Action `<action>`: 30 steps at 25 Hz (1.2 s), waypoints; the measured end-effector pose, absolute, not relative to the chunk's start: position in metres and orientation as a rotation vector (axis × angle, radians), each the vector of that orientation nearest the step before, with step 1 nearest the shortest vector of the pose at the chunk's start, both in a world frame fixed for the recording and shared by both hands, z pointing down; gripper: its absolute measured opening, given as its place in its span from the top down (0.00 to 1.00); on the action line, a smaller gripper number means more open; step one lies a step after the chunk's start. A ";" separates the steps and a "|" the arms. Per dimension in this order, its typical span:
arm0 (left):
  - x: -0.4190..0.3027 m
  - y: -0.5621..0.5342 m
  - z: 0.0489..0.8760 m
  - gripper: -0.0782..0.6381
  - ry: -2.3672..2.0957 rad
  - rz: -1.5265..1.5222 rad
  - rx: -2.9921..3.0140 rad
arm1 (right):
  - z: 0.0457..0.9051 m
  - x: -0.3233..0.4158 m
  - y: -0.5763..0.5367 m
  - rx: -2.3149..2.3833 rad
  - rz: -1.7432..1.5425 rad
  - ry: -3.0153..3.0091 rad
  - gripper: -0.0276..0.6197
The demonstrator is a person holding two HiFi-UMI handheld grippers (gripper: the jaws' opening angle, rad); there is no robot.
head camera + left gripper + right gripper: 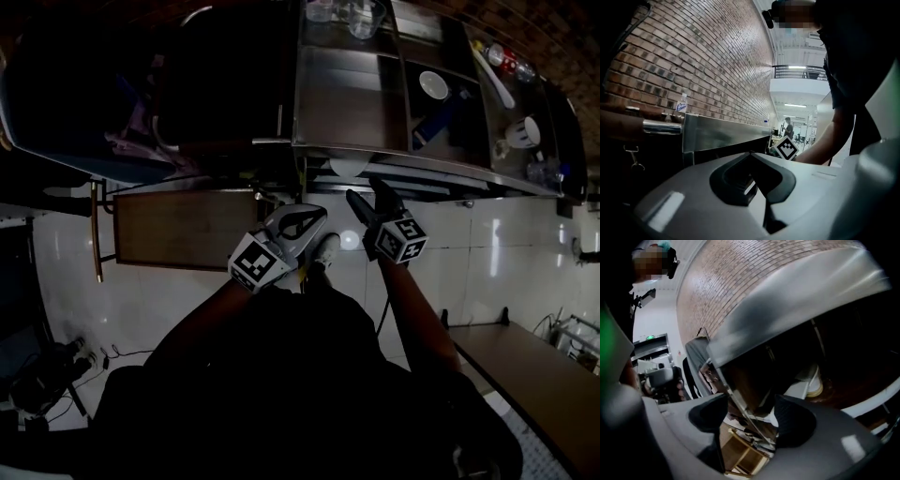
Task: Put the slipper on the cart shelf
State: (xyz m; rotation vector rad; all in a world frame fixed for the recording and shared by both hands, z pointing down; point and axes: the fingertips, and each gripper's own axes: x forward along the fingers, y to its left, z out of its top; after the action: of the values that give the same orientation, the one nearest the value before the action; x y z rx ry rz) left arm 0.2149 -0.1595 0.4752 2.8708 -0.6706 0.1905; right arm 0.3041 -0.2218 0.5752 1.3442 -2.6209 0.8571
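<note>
Slipper, white with a pale yellowish sole, lies on the brown lower shelf of the cart, under the steel top level. In the head view it shows only as a pale shape just below the cart's front edge.

The right gripper is held in front of that shelf, pointing into the cart. Its jaws stand wide apart with nothing between them. In the right gripper view only the cart's frame and a wooden rack lower down show through the gap. The slipper sits beyond the right-hand jaw, clear of both pads.

The left gripper is held just beside the right one, a little nearer the person. In the left gripper view its dark pads meet with nothing between them. Past it runs the cart's steel side, with a brick wall behind and a bottle on the top level.

On the cart's top level a white bowl sits in one compartment. The floor is pale and glossy.
</note>
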 end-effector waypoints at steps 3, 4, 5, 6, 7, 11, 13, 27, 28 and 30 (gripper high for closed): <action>0.193 -0.152 0.472 0.89 -0.705 0.186 2.858 | 0.551 0.267 -0.199 1.221 0.791 -2.690 0.49; 0.185 -0.149 0.470 0.89 -0.719 0.182 2.852 | 0.544 0.254 -0.192 1.184 0.761 -2.709 0.49; 0.176 -0.146 0.468 0.89 -0.734 0.179 2.845 | 0.536 0.241 -0.187 1.149 0.733 -2.726 0.49; 0.167 -0.144 0.466 0.89 -0.747 0.177 2.841 | 0.529 0.228 -0.182 1.115 0.713 -2.743 0.49; 0.158 -0.141 0.465 0.89 -0.758 0.177 2.841 | 0.523 0.214 -0.177 1.080 0.705 -2.760 0.50; 0.115 -0.128 0.464 0.89 -0.793 0.177 2.837 | 0.506 0.150 -0.157 0.936 0.679 -2.802 0.50; 0.089 -0.122 0.463 0.89 -0.819 0.173 2.839 | 0.497 0.120 -0.148 0.909 0.648 -2.820 0.52; -0.041 -0.095 0.440 0.89 -0.817 0.059 2.854 | 0.440 -0.002 -0.108 0.980 0.486 -2.838 0.95; -0.046 -0.094 0.438 0.89 -0.815 0.060 2.865 | 0.439 -0.006 -0.107 0.992 0.475 -2.837 0.95; -0.053 -0.090 0.435 0.89 -0.819 0.058 2.865 | 0.435 -0.014 -0.100 0.994 0.459 -2.838 0.95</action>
State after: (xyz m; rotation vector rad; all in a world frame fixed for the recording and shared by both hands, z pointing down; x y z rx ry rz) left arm -0.0533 -0.0905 0.4351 2.8653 -0.8187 0.0579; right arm -0.0138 -0.1004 0.4348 0.9939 -2.8384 0.4585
